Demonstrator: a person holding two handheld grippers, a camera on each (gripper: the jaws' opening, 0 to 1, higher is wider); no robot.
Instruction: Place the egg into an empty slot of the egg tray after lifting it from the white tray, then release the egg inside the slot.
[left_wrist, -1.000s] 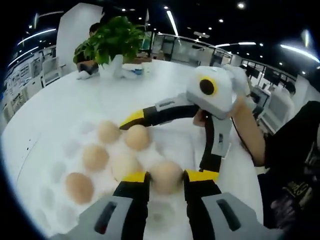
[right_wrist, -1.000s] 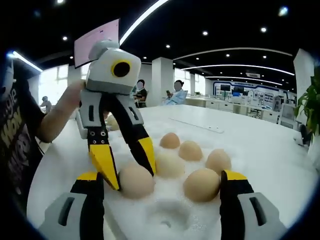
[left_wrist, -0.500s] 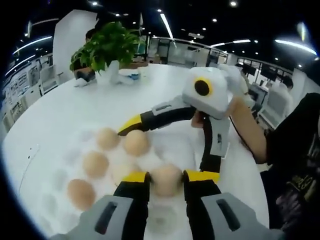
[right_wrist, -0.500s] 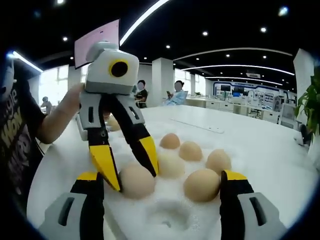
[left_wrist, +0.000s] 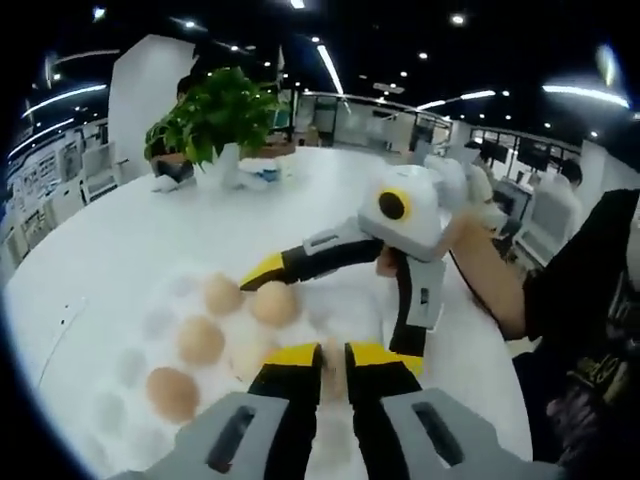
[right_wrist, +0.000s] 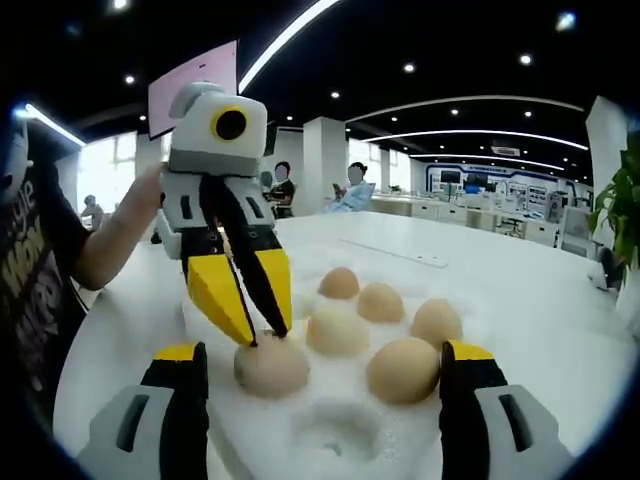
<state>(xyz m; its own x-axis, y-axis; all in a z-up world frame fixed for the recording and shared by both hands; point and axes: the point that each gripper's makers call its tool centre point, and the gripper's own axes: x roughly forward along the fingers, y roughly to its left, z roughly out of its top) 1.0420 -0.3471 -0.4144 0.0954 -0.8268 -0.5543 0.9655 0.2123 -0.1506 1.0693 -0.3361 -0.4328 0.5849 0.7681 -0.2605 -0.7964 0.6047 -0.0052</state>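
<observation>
A white egg tray (right_wrist: 340, 435) lies on the table with several tan eggs in its slots. The nearest egg (right_wrist: 270, 365) rests in a front slot. My left gripper (right_wrist: 266, 335) hangs just above that egg with its yellow-tipped jaws drawn together and nothing between them. In the left gripper view the left gripper (left_wrist: 333, 362) is shut, and a pale sliver of the egg (left_wrist: 333, 352) shows past the tips. My right gripper (right_wrist: 322, 360) stands wide open over the tray's near edge. From the left gripper view, the right gripper (left_wrist: 335, 300) reaches over the egg tray (left_wrist: 130, 365).
The tray sits on a big white table (right_wrist: 520, 290). A potted plant (left_wrist: 215, 110) stands at the table's far side. A person's hand (right_wrist: 110, 240) holds the left gripper, and an arm (left_wrist: 490, 280) holds the right one. People (right_wrist: 350, 185) sit in the background.
The left gripper's jaws, which stood on either side of the egg, have lifted off it and come together. The egg stays in its slot. The right gripper has held still.
</observation>
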